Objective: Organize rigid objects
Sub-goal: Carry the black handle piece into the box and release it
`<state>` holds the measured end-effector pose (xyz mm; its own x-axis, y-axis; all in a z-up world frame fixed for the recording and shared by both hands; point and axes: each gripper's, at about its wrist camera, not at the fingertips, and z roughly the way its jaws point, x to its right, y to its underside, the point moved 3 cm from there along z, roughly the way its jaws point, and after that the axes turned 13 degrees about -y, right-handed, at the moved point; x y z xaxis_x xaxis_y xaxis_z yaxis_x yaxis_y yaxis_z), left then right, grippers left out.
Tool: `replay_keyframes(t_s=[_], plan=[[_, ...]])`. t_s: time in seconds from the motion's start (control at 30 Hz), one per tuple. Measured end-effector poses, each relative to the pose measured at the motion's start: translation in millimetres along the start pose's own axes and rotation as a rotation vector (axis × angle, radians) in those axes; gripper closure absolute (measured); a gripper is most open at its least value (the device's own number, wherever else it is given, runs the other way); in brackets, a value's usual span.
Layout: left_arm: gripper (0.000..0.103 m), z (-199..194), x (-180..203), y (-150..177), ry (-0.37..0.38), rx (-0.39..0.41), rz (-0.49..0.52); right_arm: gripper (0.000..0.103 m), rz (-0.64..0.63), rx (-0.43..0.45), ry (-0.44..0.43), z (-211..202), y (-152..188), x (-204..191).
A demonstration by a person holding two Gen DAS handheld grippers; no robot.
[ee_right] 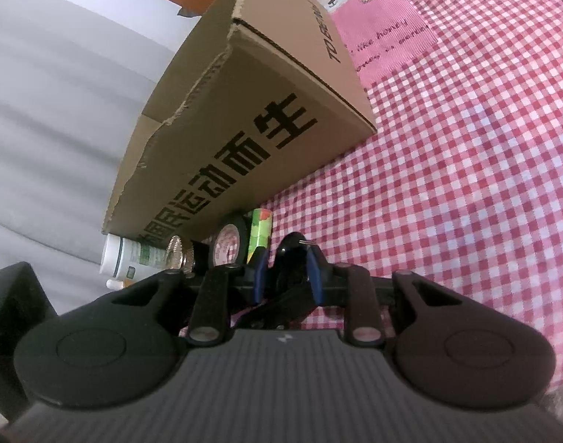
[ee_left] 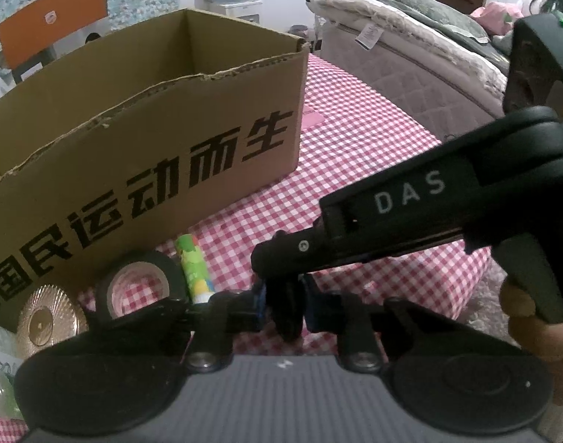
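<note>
Both grippers close on one small black object (ee_right: pixel 290 254) over the red checked cloth. In the left wrist view my left gripper (ee_left: pixel 281 304) is shut on it, and my right gripper (ee_left: pixel 277 258) reaches in from the right and pinches the same object (ee_left: pixel 287 313). In the right wrist view my right gripper (ee_right: pixel 287 277) has its blue pads tight against it. An open cardboard box (ee_left: pixel 152 155) with black characters stands just behind. A black tape roll (ee_left: pixel 137 288), a green glue stick (ee_left: pixel 193 269) and a gold ribbed lid (ee_left: pixel 49 325) lie along its base.
A white pill bottle (ee_right: pixel 130 254) lies left of the gold lid (ee_right: pixel 178 251). A pink card (ee_right: pixel 377 33) lies beyond the box (ee_right: pixel 244 122). A bed (ee_left: pixel 410 59) stands at the table's far right edge. An orange chair (ee_left: pixel 52 22) is behind the box.
</note>
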<state>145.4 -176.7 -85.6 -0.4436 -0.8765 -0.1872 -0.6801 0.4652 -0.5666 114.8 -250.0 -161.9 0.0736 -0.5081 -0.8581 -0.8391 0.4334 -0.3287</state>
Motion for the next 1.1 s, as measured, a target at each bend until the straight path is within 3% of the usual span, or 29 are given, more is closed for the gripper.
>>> replay_keyframes(t_s=[0.37, 0.7, 0.9, 1.1], plan=[[0.084, -34, -7, -6, -0.016, 0.065, -0.026, 0.081, -0.076, 0.043, -0.019, -2, 4, -37], [0.084, -104, -32, -27, -0.073, 0.21, -0.066, 0.081, -0.238, 0.102, -0.071, -22, -5, -108], [0.084, -131, -74, -62, -0.13, 0.24, -0.119, 0.081, -0.346, 0.094, -0.127, -7, -36, -159], [0.084, -127, -136, -100, -0.161, 0.191, -0.182, 0.081, -0.378, 0.023, -0.163, 34, -89, -200]])
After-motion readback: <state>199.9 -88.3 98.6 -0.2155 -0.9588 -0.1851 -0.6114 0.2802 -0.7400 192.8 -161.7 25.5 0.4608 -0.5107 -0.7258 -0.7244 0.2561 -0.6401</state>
